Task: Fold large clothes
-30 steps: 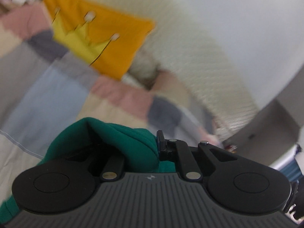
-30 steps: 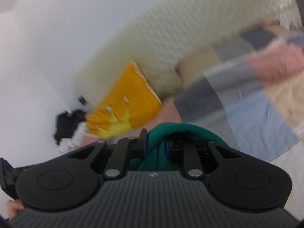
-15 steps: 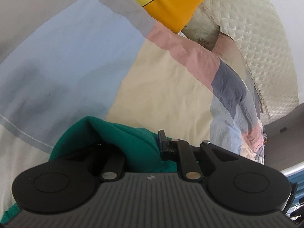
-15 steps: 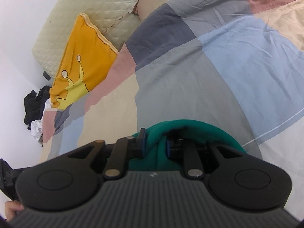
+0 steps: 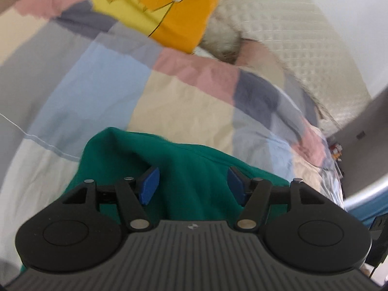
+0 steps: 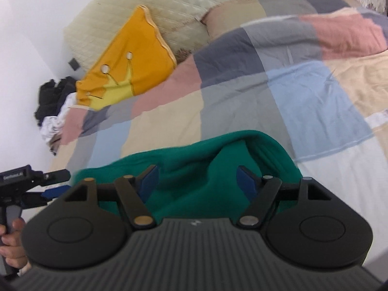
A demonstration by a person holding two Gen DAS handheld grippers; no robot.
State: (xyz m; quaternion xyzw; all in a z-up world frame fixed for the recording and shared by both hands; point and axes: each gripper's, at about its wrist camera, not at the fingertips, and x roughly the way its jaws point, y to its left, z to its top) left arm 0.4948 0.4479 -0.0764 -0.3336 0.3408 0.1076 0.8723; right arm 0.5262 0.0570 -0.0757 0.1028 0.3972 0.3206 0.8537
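Green cloth, a thick and soft garment (image 5: 194, 169), is seen bunched on the patchwork quilt (image 5: 101, 92) of the bed, close under both cameras, with a raised fold at one end and a flatter spread toward the other. It is judged to be light but bulky, limp rather than stiff, and likely to sag and slide out of shape when lifted by one point only; nothing about it looks fragile or slippery. A hold is best taken at an edge or corner, with the two holds well apart, so that the cloth hangs flat and a straight crease can be laid. The left gripper (image 5: 191, 184) is opening, its blue fingers (image 5: 149, 185) spread apart with the cloth lying between them but not pressed. The right gripper (image 6: 197, 181) is likewise opening, its fingers (image 6: 148, 181) standing clear to either side of the raised fold. Which part of the garment lies there cannot be told. Beyond the garment the quilt runs up to a yellow cushion (image 6: 126, 68) and a pale padded headboard (image 6: 169, 7), and a dark heap of clothes (image 6: 53, 101) lies by the wall.
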